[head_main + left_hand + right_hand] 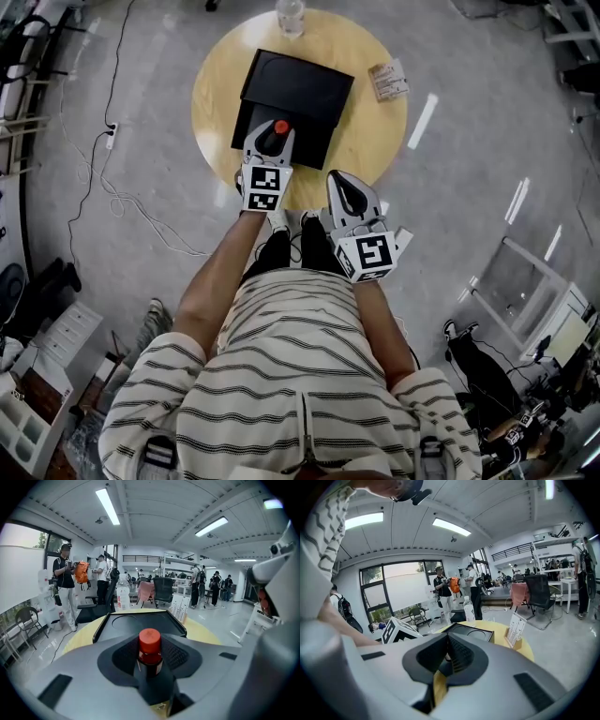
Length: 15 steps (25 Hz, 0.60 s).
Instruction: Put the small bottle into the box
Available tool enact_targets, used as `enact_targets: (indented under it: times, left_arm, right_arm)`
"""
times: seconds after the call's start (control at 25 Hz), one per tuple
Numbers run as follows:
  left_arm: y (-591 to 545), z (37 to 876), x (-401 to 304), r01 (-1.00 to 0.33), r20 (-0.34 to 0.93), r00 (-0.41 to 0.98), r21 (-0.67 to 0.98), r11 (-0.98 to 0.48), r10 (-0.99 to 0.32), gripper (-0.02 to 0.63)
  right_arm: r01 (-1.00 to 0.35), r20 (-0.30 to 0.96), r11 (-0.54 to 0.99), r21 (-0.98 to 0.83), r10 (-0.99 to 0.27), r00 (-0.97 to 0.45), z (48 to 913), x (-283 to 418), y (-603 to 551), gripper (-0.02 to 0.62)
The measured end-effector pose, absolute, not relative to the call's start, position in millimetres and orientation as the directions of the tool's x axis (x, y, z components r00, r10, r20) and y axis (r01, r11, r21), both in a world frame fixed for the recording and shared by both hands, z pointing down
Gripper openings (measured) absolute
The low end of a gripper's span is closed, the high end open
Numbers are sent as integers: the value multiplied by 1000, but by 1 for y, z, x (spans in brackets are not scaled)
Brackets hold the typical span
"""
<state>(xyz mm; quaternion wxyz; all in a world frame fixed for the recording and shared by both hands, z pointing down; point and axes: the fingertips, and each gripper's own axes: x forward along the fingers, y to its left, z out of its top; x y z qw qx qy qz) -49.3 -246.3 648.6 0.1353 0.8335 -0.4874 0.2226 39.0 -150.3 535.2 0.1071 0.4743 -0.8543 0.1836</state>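
Ceiling strip lights point(108, 506) give bright, even light, and a window point(401, 590) adds pale daylight. Shadows on the round table point(375, 141) are faint; streaks of glare mark the floor point(424, 120) past its right edge. Both gripper views bow toward black corners (fisheye lenses). The small bottle point(150, 649) looks sharp, and the near shell of the left gripper point(150, 660) looks soft.

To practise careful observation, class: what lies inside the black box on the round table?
The black box shows a dark insert with a round recess, empty. Its near part is covered by the left gripper holding the small bottle.
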Motion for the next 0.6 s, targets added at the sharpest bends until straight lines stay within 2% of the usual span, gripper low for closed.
enact_targets:
  times: [0.6]
  left_arm:
    - [-247, 674, -45, -867, 541, 419, -2, -499, -730, 149]
  right_arm:
    - [-850, 368, 494, -184, -767, -525, 537, 46, -147, 20]
